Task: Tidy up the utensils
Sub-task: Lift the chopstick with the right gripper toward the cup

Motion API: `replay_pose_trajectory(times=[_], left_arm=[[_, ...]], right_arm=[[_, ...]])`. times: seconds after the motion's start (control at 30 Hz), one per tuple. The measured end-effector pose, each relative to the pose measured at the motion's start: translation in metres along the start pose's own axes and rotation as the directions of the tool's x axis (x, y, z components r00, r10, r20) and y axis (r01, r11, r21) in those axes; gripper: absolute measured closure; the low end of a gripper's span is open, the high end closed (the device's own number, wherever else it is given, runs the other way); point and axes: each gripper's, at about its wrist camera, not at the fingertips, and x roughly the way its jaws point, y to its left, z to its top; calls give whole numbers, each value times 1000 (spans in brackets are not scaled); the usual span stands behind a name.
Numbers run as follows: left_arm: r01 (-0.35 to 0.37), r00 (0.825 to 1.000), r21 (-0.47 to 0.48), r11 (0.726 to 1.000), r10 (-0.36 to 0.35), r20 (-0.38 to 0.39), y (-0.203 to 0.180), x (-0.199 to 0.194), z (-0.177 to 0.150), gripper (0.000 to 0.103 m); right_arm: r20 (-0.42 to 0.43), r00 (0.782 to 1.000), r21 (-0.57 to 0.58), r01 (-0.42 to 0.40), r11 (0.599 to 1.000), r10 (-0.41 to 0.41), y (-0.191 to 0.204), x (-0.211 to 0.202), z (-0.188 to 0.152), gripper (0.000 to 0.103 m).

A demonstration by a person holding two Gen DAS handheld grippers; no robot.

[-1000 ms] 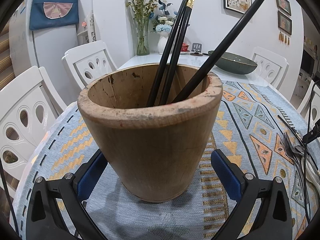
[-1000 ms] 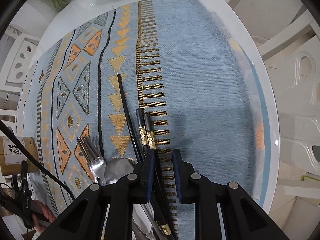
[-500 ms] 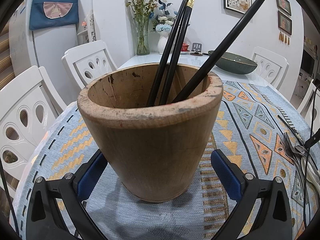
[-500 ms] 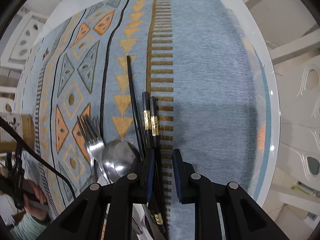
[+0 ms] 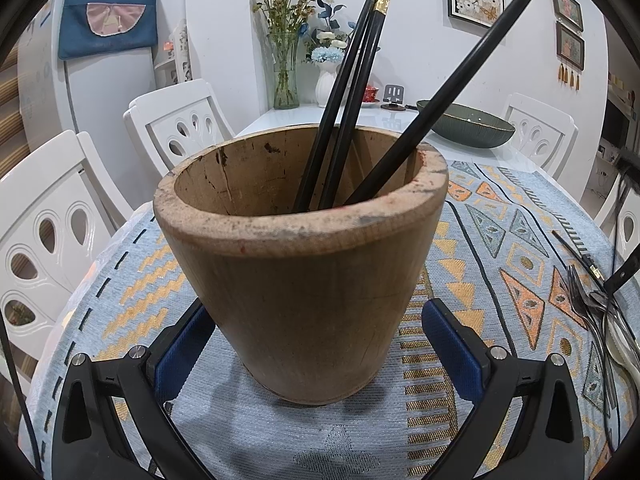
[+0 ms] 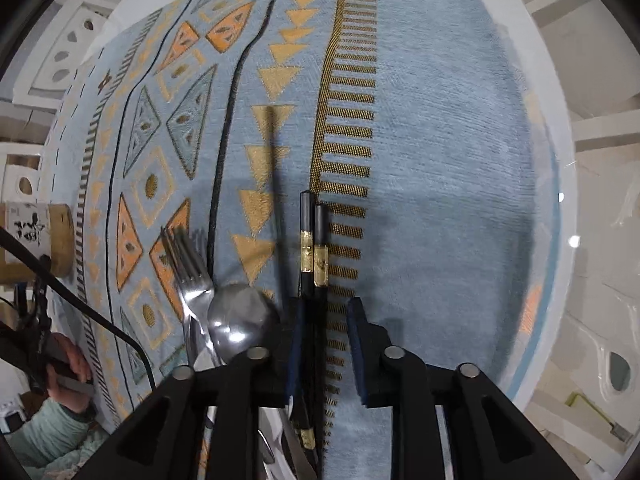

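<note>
Straddling two chopsticks flat on the surface, right hand-held gripper has just been opening, jaws narrow, chopsticks between.
Left hand-held gripper stands wide around the cup, pads apart from it.

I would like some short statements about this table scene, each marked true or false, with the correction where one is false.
1. Three black chopsticks stand in the wooden cup. True.
2. The wooden cup lies on its side. False: it stands upright on the patterned cloth.
3. A fork and a spoon lie side by side on the cloth. True.
4. The right hand-held gripper is over an empty plate. False: it is over black chopsticks with gold bands lying on the cloth.
5. The left hand-held gripper has a blue pad on each side of the cup. True.
</note>
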Motion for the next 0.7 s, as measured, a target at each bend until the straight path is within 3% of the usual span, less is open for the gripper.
replay_pose_trajectory(times=[0.27, 0.33, 0.5, 0.7], left_arm=[[-1, 1000, -1, 1000, 1, -8, 0, 2, -4, 1], [-2, 1000, -1, 1000, 2, -9, 0, 2, -4, 0], [1, 1000, -3, 1000, -1, -15, 1, 2, -3, 1], [1, 1000, -3, 1000, -1, -17, 1, 2, -3, 1]], right_arm=[[18, 987, -140, 163, 977, -162, 33, 5, 6, 79], [21, 990, -116, 141, 983, -140, 31, 3, 6, 78], [47, 998, 56, -37, 998, 34, -3, -9, 4, 78], [109, 993, 54, 34, 998, -40, -6, -18, 1, 79]])
